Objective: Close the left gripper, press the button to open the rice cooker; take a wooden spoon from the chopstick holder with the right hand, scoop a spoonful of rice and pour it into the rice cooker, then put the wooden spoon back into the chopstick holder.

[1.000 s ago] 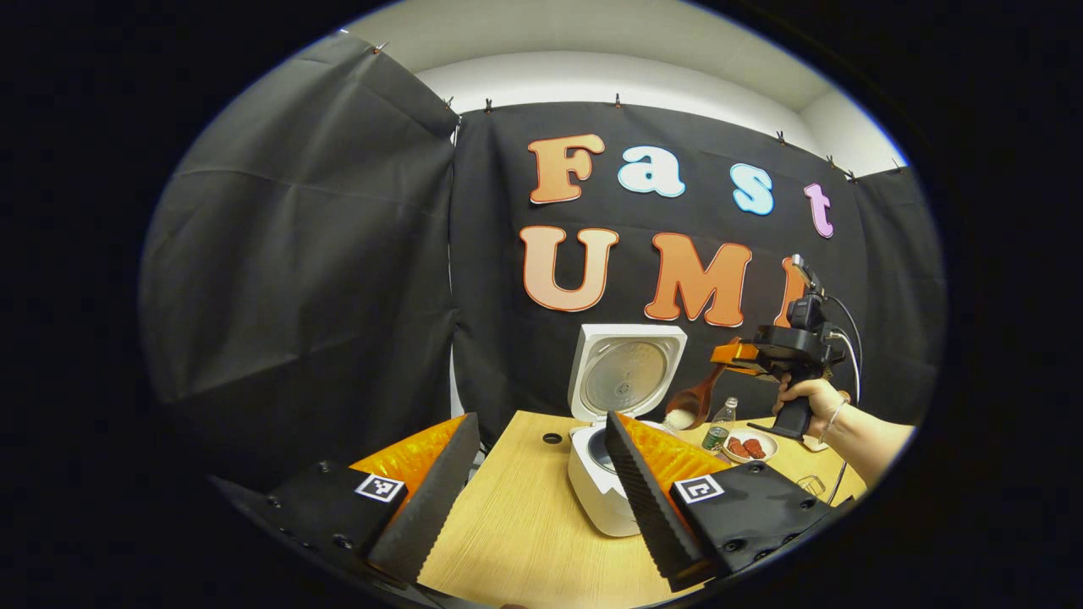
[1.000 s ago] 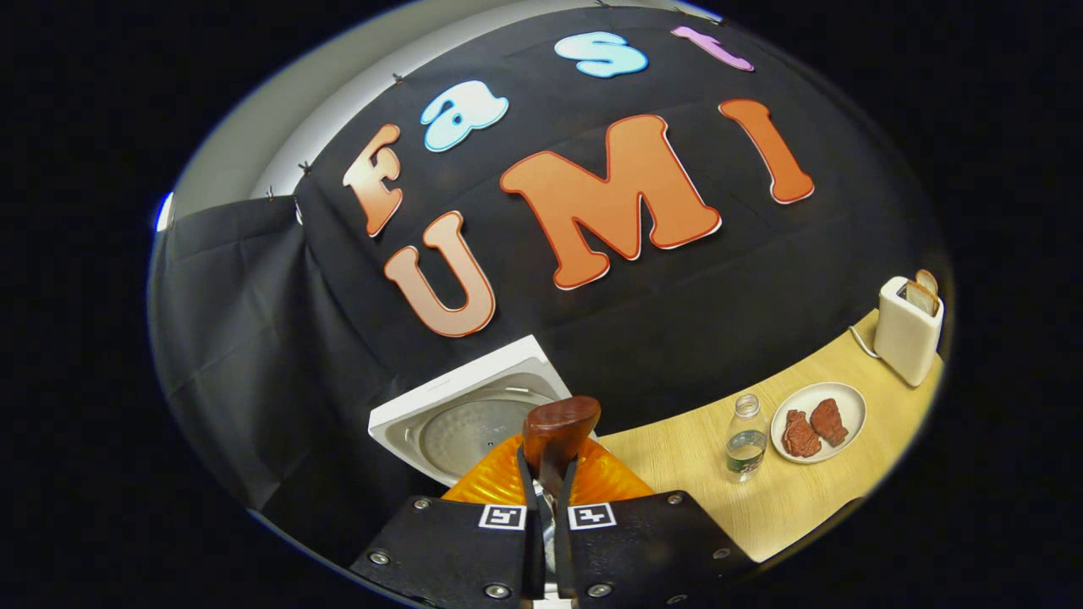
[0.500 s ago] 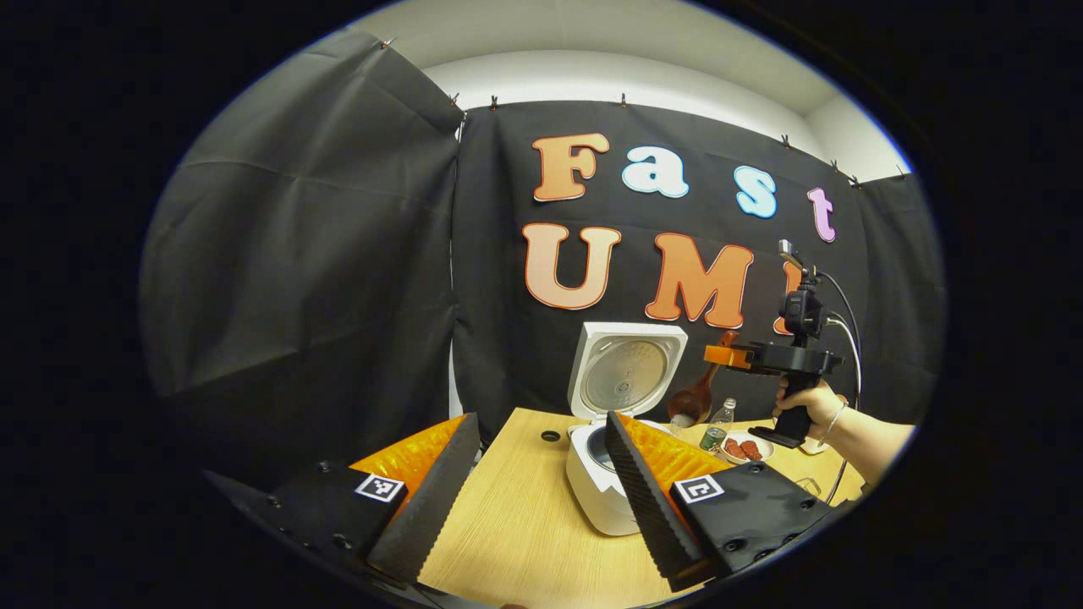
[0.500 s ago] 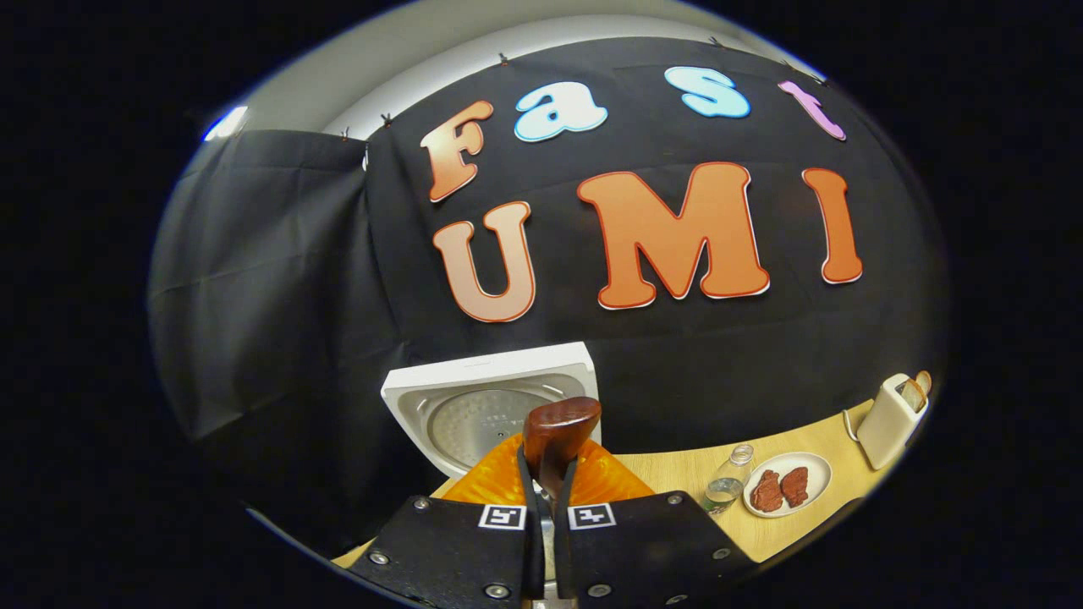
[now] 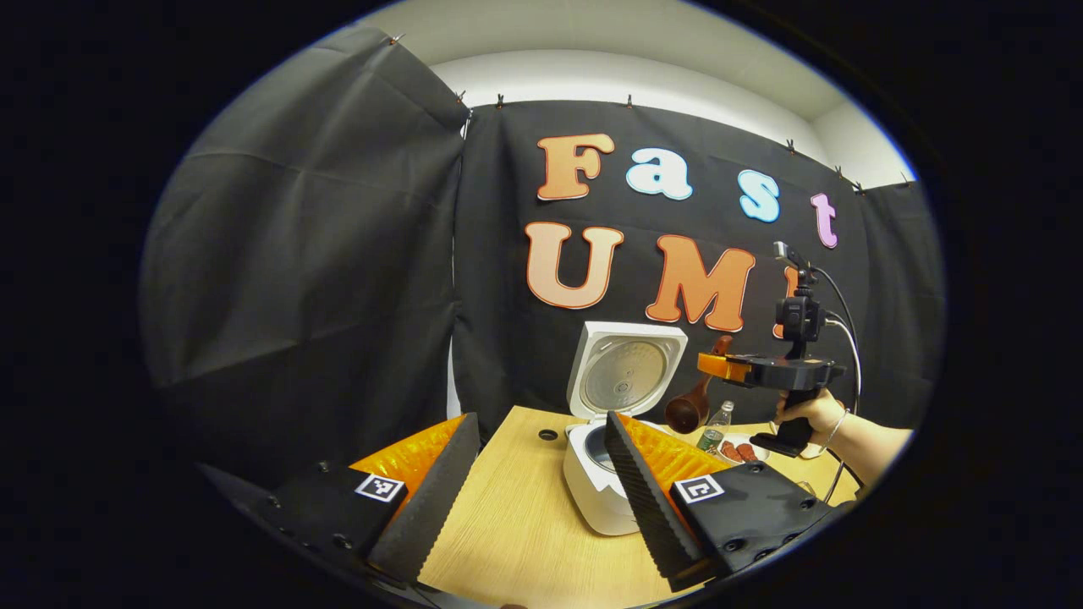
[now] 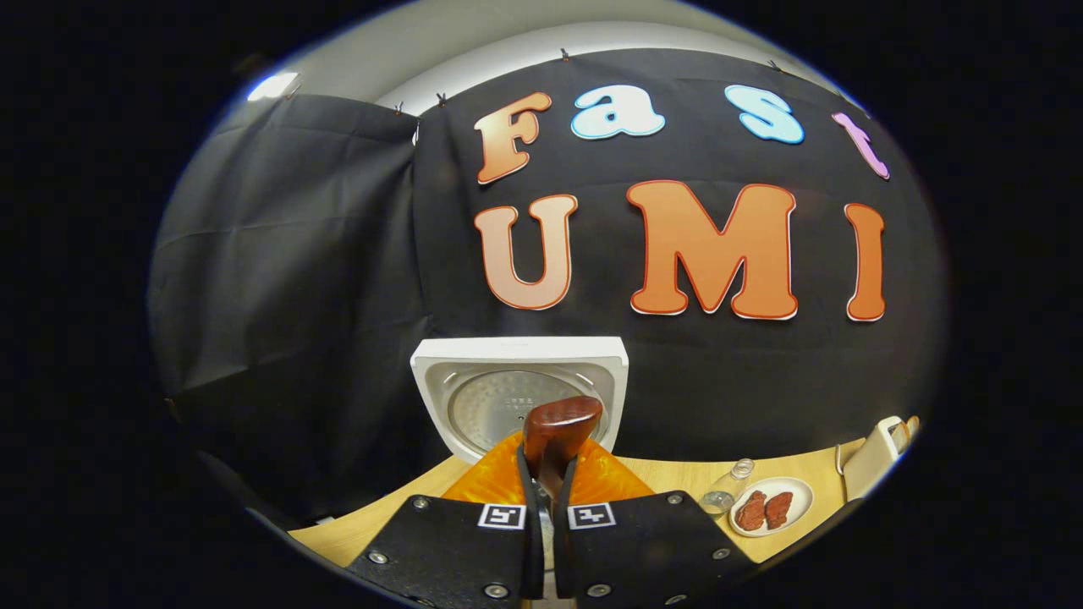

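Observation:
The white rice cooker (image 5: pixel 592 495) stands on the wooden table (image 5: pixel 508 529) with its lid (image 5: pixel 624 376) raised. My left gripper (image 5: pixel 540 419) is open and empty, low in front of the cooker. A hand holds my right gripper (image 5: pixel 721 365) level, above and to the right of the pot. It is shut on the handle of the wooden spoon (image 5: pixel 684 412), whose bowl hangs down beside the lid with no rice showing in it. In the right gripper view, the spoon handle (image 6: pixel 558 427) sticks up between the shut fingers of my right gripper (image 6: pixel 542 465), in front of the lid (image 6: pixel 518 393).
A small water bottle (image 5: pixel 715 427) and a plate of red meat pieces (image 5: pixel 738 451) sit right of the cooker. In the right gripper view the bottle (image 6: pixel 726 491), the plate (image 6: pixel 768 507) and a white toaster (image 6: pixel 871 461) line the table's right side. Black cloth walls stand behind.
The right gripper has rolled back to level and risen a little. The rice seen on the tipped spoon a second ago is gone from it. The left gripper has stayed put.

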Available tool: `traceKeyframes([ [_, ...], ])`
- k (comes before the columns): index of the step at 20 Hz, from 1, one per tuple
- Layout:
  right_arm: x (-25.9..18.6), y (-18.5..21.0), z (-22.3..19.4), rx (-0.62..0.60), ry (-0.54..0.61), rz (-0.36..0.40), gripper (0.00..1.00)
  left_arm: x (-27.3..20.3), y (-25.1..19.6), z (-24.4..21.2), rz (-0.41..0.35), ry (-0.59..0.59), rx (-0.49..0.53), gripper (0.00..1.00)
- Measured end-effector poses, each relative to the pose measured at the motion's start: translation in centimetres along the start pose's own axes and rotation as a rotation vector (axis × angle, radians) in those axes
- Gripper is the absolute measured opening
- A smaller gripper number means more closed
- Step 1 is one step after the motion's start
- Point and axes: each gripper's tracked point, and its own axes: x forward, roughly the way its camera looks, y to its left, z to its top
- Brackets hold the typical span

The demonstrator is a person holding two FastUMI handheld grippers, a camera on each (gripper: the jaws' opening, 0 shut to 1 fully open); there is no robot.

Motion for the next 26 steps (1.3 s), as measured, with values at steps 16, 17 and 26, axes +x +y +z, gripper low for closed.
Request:
traceKeyframes([
  [16, -11.6, -12.4, -1.0, 0.187, -0.031, -0.191, 0.04, 0.6, -3.1, 0.8, -0.065, -0.032, -0.034, 1.00],
  [17, -12.8, -13.4, -1.5, 0.194, -0.031, -0.211, 0.04, 0.6, -3.3, 0.8, -0.071, -0.031, -0.036, 1.00],
  [26, -24.8, -23.9, -9.1, 0.284, 0.024, -0.473, 0.04, 0.5, -6.1, 0.5, -0.134, -0.023, -0.018, 1.00],
])
